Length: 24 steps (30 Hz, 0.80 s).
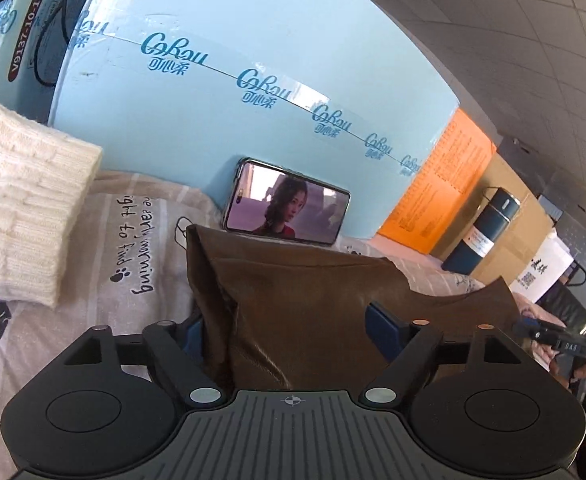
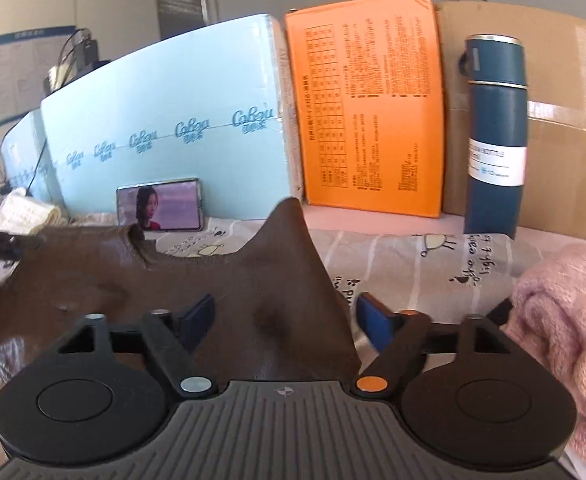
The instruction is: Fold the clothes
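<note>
Both grippers — left, right — stand with jaws released (brown garment between them), likely letting a fold settle

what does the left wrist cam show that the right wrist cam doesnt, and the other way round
Only the left wrist view: the white sweater's knit close up. Only the right wrist view: a pink sweater at the right edge. Both: the brown garment between open jaws, the phone, blue box, orange box, flask and printed sheet.
</note>
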{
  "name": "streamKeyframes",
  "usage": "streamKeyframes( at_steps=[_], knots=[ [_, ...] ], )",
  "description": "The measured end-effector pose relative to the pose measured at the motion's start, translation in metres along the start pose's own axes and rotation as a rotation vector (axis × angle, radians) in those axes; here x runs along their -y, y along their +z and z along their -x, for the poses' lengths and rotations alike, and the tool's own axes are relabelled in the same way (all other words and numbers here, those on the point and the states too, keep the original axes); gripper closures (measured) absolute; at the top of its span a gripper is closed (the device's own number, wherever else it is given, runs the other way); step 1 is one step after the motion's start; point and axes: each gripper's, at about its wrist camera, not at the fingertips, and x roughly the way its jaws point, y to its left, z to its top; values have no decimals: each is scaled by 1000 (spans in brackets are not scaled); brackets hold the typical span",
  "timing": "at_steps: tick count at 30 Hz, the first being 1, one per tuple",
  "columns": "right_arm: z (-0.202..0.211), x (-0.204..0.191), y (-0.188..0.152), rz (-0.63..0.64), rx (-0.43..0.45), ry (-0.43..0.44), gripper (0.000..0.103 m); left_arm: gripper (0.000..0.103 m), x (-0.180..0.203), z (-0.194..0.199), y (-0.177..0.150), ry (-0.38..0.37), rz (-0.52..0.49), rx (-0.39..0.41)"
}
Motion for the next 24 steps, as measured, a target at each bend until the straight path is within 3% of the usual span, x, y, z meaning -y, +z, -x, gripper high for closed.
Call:
streamKeyframes(
  at_steps=[2,7,11,14,18,24],
  knots=[
    [6,2,0,-70,12,-35,17,9,5,7,-5,51,-14,-6],
    [11,7,-4,-220,14,-132,17,9,22,14,-19,66,-45,-30],
    [7,2,-10,-235,-11,-133,17,7,41,10,-27,46,-104,-51],
    [6,-7,-11,-212,-23,-145,17,7,48,6,-29,116,-153,-48],
    [34,-16,-11,-224,22,-209,13,7,42,12,-30,211,-133,-29],
    [82,-17,-29,-409,16,-223,6,7,44,11,-39,230,-139,-45]
  ],
)
